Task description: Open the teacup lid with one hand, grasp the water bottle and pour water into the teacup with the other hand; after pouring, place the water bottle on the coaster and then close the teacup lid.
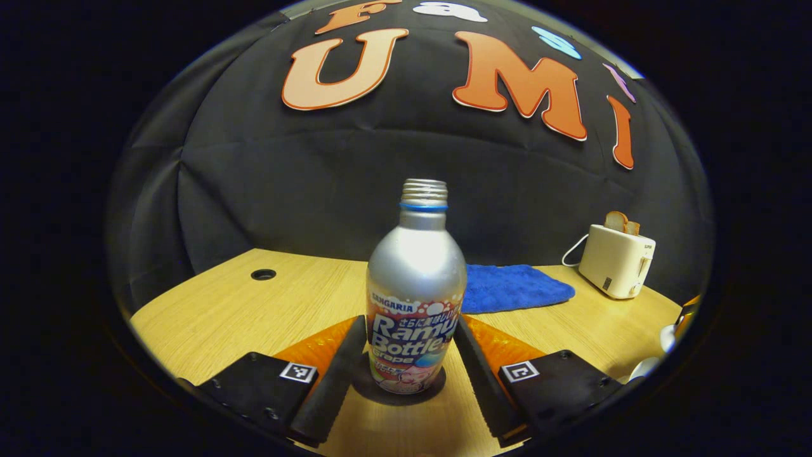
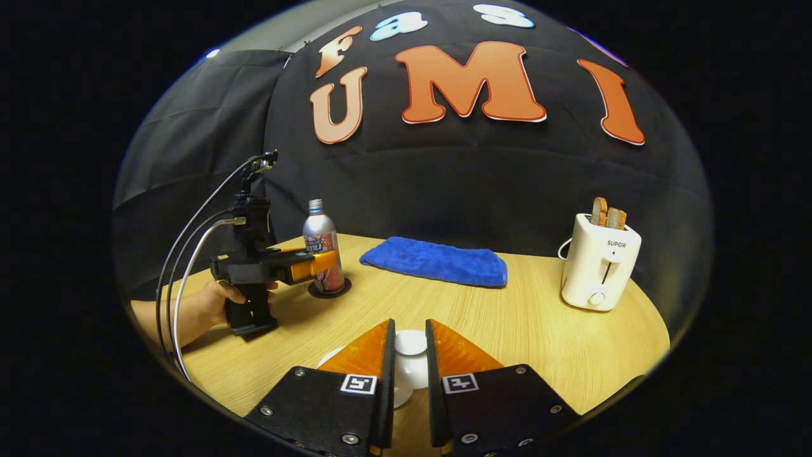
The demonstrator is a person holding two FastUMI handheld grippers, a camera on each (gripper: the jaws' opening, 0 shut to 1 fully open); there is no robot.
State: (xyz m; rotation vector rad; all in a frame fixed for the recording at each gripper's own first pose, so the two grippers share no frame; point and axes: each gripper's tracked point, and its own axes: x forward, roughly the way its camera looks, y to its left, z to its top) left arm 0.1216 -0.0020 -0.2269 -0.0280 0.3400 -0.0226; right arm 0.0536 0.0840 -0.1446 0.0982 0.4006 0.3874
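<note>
Looking along our left gripper [image 1: 411,365], we see its fingers standing on either side of the water bottle [image 1: 415,298], at the lower part of its body; whether they press on it or only flank it we cannot tell. The bottle stands upright and uncapped on a dark round coaster [image 1: 396,390] on the wooden surface [image 1: 254,304]. Beyond it lies a blue towel [image 1: 517,287], and further right a white toaster [image 1: 616,260] with bread slices in its slots.

Along our right gripper [image 2: 409,355], the fingers are close together on the knob of the white teacup lid [image 2: 410,343], with the white teacup [image 2: 412,374] sitting low between them and a white saucer [image 2: 330,357] edge showing to the left. Whether the lid is seated or raised, we cannot tell. In the right gripper view, the other gripper [image 2: 317,261], held by a hand [image 2: 216,304] with cables trailing behind, reaches the bottle on its coaster at the surface's left side, well apart from the teacup.
</note>
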